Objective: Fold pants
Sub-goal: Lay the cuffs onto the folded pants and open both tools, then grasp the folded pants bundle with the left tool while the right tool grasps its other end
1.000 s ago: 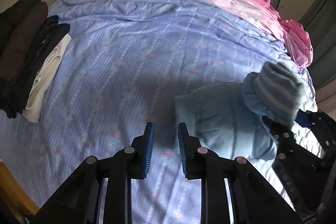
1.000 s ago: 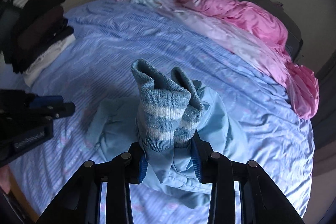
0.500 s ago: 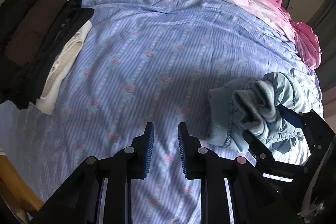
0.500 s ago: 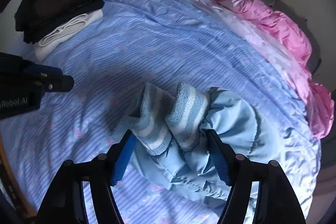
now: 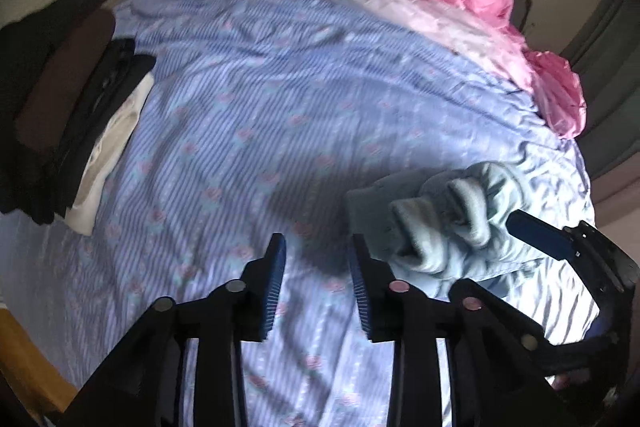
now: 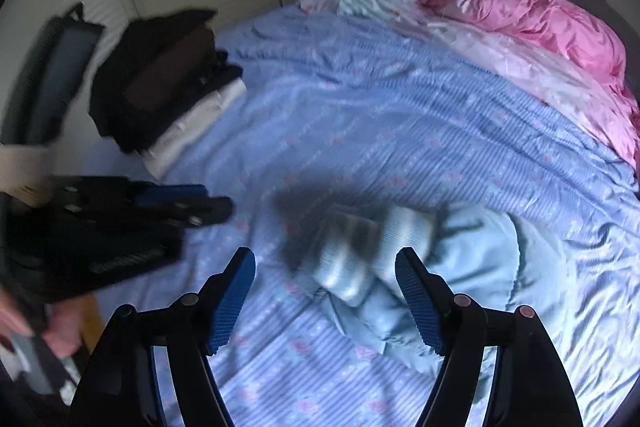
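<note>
Far left, a stack of dark folded clothes (image 5: 60, 95) sat on the striped bedsheet (image 5: 260, 107). The left gripper (image 5: 316, 283) hung released, holding nothing. Right of it, the crumpled blue pants (image 6: 472, 267) lay, seemingly loose, between the wide-spread fingers of the right gripper (image 6: 326, 291).

Daylight glares white on the bedsheet (image 5: 560, 307) right of the left gripper's jaws. A dark shadow (image 6: 296, 207) lies just ahead of the right gripper's jaws. Both fisheye views are motion-blurred, edges curved and dark.
</note>
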Motion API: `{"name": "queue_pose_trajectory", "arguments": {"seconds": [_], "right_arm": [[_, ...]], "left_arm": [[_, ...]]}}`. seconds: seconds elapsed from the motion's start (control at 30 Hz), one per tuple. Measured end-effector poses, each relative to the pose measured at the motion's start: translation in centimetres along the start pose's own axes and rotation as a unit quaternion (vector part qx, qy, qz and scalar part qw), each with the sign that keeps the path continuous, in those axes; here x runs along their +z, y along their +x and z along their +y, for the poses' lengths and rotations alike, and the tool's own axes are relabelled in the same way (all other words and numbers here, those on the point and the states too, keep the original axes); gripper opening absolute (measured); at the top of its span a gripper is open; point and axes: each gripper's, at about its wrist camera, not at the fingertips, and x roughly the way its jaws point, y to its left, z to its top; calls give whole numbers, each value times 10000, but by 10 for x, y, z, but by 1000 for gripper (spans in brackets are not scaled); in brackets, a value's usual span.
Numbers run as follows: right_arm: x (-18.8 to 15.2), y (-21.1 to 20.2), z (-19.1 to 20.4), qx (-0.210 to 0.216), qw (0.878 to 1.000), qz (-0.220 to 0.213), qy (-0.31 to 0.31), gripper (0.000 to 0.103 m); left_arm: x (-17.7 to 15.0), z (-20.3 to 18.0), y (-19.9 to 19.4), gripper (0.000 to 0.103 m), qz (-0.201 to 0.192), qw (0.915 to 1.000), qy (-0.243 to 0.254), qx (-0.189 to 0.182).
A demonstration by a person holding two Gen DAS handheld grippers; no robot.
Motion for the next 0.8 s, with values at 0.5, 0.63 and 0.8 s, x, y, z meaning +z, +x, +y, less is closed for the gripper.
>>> {"name": "queue_pose_trajectory", "arguments": {"seconds": [0.5, 0.63, 0.8], "right_arm": [[-55, -92, -152, -1177, 9641, -651, 2287, 83], [-76, -77, -190, -1175, 9531, -461, 2751, 83], [-96, -52, -230, -869, 9363, -368, 3384, 83]], "left_arm": [[-11, -90, -13, 70, -168, 9978, 118, -625], [-4, -107, 4, 63, -175, 9969, 132, -757], [-3, -101, 26, 62, -4, 9953, -540, -801]]}}
